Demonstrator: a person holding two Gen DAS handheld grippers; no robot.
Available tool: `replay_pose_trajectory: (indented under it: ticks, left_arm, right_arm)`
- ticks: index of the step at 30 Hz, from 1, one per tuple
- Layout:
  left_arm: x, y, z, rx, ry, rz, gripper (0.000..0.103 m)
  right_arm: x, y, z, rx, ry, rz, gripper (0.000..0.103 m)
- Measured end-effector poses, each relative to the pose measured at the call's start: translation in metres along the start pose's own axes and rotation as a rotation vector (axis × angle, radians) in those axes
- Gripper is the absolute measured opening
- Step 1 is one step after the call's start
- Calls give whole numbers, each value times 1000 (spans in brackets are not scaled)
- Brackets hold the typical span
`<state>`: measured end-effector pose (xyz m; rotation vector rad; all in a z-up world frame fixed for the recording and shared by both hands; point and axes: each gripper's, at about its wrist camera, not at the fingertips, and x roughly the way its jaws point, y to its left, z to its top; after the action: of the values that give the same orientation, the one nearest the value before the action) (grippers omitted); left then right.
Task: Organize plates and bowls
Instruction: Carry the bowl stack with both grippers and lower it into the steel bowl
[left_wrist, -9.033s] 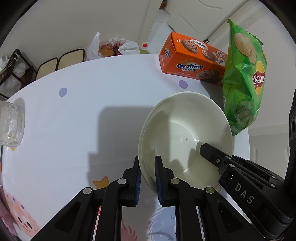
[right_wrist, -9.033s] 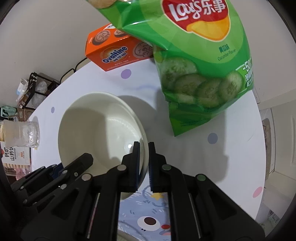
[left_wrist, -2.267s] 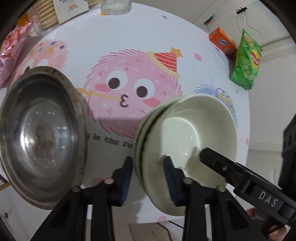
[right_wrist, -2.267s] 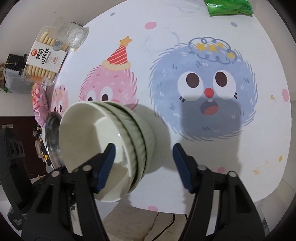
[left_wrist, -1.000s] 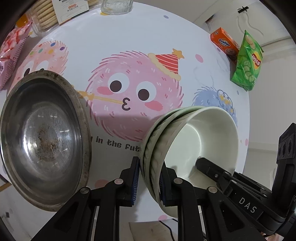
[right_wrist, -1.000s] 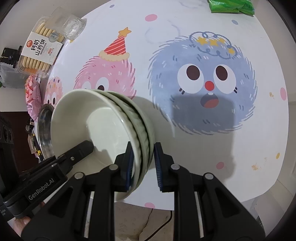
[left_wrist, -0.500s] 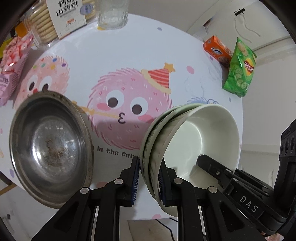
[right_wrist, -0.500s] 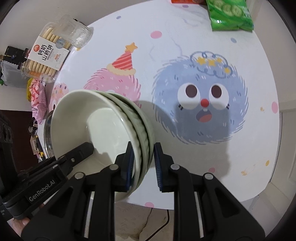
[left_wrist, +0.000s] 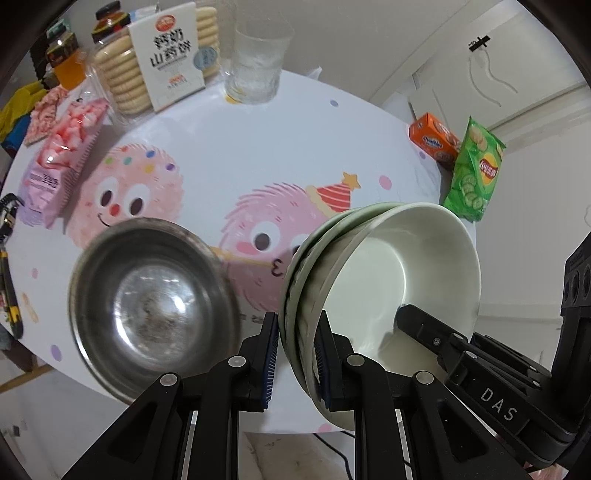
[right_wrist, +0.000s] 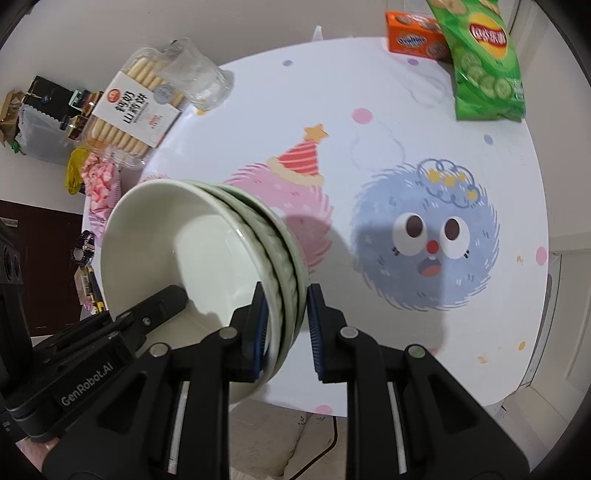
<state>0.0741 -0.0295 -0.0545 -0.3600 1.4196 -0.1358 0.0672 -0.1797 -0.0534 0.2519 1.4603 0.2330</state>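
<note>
The left gripper and the right gripper each clench one rim of the stack of nested bowls, lifted above the desk, likely for balance; the steel bowl sits at 9 o'clock

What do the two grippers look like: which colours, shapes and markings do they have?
Both are matte black plastic with angular, ribbed arms and silver rivets. The left gripper and the right gripper have ridged blue pads on the fingers. White lettering: "DAS" on the right one, "GenRobot.AI" on the left. No cables or sleeves show.
</note>
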Motion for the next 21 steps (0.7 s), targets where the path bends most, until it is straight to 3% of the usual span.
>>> replay_pose_trajectory:
  ticks: [12,21]
  left_arm:
    - [-37,69,0,20,-21,16,18]
    - [-31,123,-4,10,12,34,18]
  right_arm:
    - [11,79,-18,-6,-24,13,23]
    - [46,123,-33,1,10,18,23]
